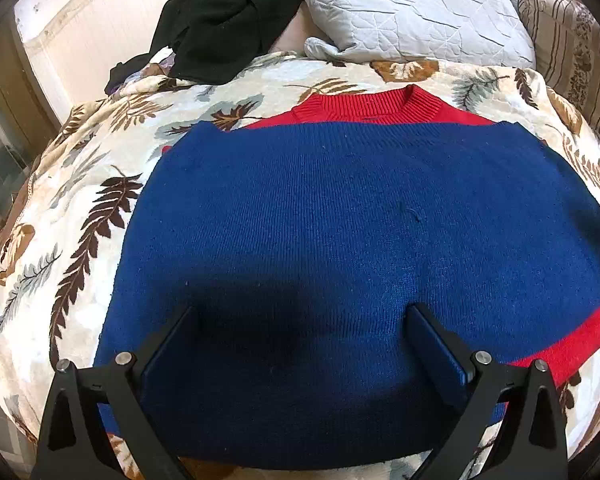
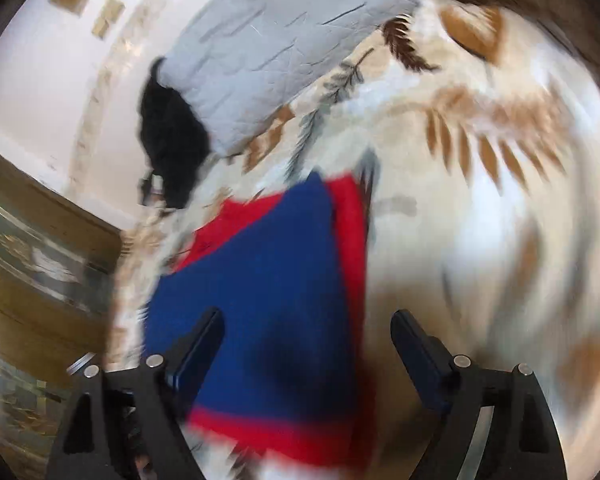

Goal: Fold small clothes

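A blue and red knitted sweater lies flat on a leaf-patterned bed cover, red collar at the far side. The left gripper and right gripper both hover above it, fingers apart, holding nothing.

Both hand-held grippers wide apart

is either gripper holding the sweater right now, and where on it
Nothing is held. The left gripper is open above the blue and red sweater, and the right gripper is open over its edge, with no fabric pinched.
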Motion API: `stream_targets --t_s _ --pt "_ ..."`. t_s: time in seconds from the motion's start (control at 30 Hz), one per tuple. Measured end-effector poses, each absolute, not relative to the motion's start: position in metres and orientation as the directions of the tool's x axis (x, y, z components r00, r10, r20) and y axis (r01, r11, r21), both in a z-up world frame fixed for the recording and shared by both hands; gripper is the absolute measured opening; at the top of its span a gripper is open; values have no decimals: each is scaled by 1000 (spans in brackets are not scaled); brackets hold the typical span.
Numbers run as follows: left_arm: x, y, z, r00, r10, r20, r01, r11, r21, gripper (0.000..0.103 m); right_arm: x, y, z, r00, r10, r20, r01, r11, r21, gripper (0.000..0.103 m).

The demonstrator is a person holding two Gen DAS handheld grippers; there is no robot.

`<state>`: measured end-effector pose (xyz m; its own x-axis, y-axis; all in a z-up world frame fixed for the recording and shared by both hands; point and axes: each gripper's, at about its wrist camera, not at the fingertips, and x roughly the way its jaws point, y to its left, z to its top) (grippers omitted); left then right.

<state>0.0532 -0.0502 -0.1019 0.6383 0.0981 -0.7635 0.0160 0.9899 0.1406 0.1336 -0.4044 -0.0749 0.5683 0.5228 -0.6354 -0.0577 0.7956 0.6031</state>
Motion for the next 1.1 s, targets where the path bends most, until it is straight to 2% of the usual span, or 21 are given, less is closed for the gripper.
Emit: stream_targets --t_s 0.07,0.13,0.23,0.27,0.33,0.37,0.4,0.43,0.47,0.5,0.57,0.67,0.77,0.8,0.9,0.97,1.03,1.1 --pt "54 -50 -102 638 97 -764 18 990 141 103 172 -397 -94 483 543 -687 -38 797 603 84" --pt "54 -49 -102 641 94 -761 20 990 140 103 184 -388 -90 453 498 -740 -77 849 523 20" --pt "53 -48 -104 648 84 -757 27 991 133 103 167 -377 -53 545 392 -741 -124 912 392 15" --pt "53 -48 -104 652 83 -754 28 991 133 103 166 -380 -54 558 371 -742 -106 919 379 15" --pt "53 -50 -106 660 89 -746 26 990 141 103 178 -384 -81 497 327 -804 -32 932 360 17" --pt "53 -51 -106 660 95 -745 24 989 147 103 178 -389 -86 513 342 -788 -12 920 391 21" --pt "52 -51 -105 656 94 -749 24 989 145 103 172 -395 -82 553 352 -755 2 906 424 33" --pt "53 -49 -103 650 85 -755 29 990 136 103 167 -396 -79 565 362 -741 7 897 443 53" --pt "53 -46 -101 640 73 -765 38 991 126 103 160 -398 -74 577 368 -729 17 887 461 67" --pt "53 -44 -97 635 66 -770 37 993 116 102 148 -401 -66 608 360 -707 29 881 473 77" --pt "46 -36 -86 653 57 -755 16 996 89 102 126 -401 -49 651 360 -668 22 871 491 77" --pt "32 -22 -69 701 30 -712 -10 999 32 102 82 -394 -32 686 438 -581 -27 813 581 77" --pt "46 -22 -99 604 87 -792 -15 995 97 102 33 -371 -35 648 560 -516 -111 739 664 77" --pt "48 -22 -106 600 90 -795 -10 994 106 103 20 -359 -43 621 601 -504 -131 713 689 78" --pt "41 -26 -92 621 86 -779 -14 995 99 102 -1 -336 -77 526 664 -532 -84 663 744 78" --pt "36 -27 -78 656 47 -753 6 998 68 102 -9 -329 -92 508 686 -521 -51 628 777 78" --pt "32 -25 -66 686 69 -724 -5 996 90 102 -11 -324 -100 498 703 -508 -33 601 799 78" --pt "27 -5 -55 698 53 -714 -50 998 25 102 -9 -329 -104 520 684 -513 -11 605 796 78"
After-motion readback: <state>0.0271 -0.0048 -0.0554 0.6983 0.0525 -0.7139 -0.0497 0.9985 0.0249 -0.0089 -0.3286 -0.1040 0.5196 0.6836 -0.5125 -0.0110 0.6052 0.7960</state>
